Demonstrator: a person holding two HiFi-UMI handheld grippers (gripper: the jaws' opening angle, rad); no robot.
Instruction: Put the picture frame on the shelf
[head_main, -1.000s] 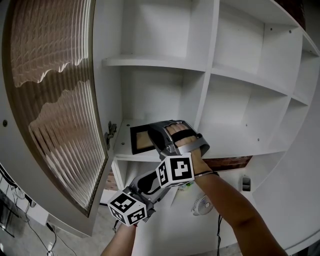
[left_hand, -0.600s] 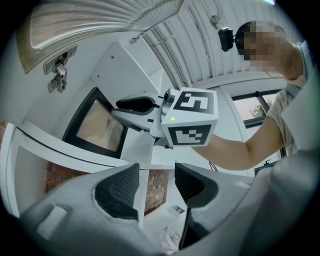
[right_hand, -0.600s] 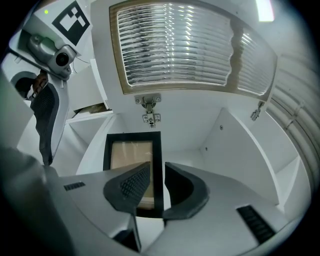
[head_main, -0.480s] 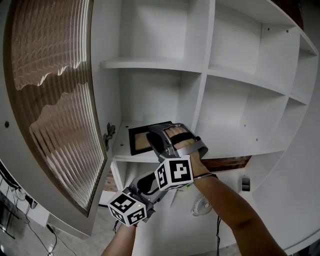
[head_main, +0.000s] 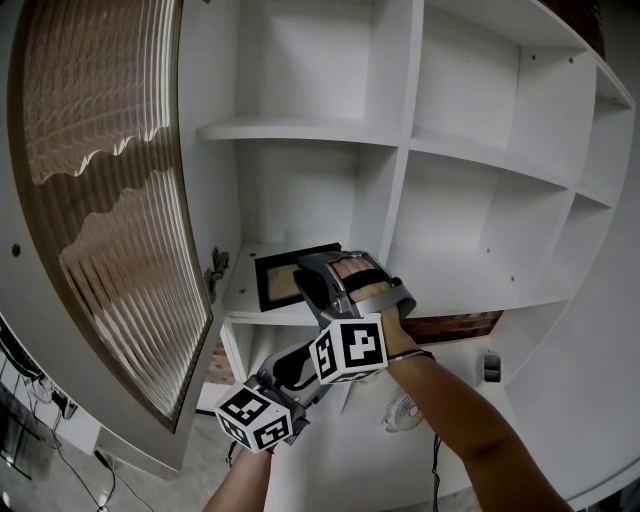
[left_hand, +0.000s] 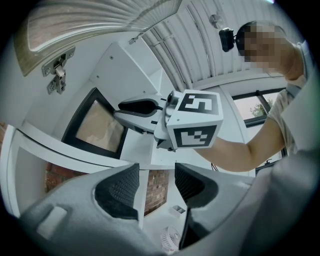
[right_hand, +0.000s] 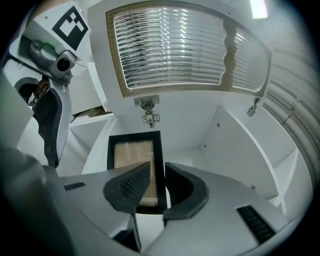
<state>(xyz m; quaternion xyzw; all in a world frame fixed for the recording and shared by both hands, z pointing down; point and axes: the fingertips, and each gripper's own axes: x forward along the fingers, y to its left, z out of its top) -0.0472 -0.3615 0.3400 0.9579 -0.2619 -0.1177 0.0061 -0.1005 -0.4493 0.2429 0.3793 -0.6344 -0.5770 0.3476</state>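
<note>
Frame: a black frame with a tan panel lies on the board of the shelf's lower left bay, its far end near the hinge.
Right gripper: the right gripper reaches into that bay from the near side. Its jaws are clenched on the frame's right rail, near the frame's near end.
Left gripper: the left gripper is held below the bay's board, near and left of the right one. Its jaws stand apart with nothing between them, so it is released.
Door: a door with ribbed glass hangs open at the far left, hinged on the bay's left wall.
Other bays: those in view to the right and above hold nothing.
Below: a small fan sits low down, to the right of the arms.
</note>
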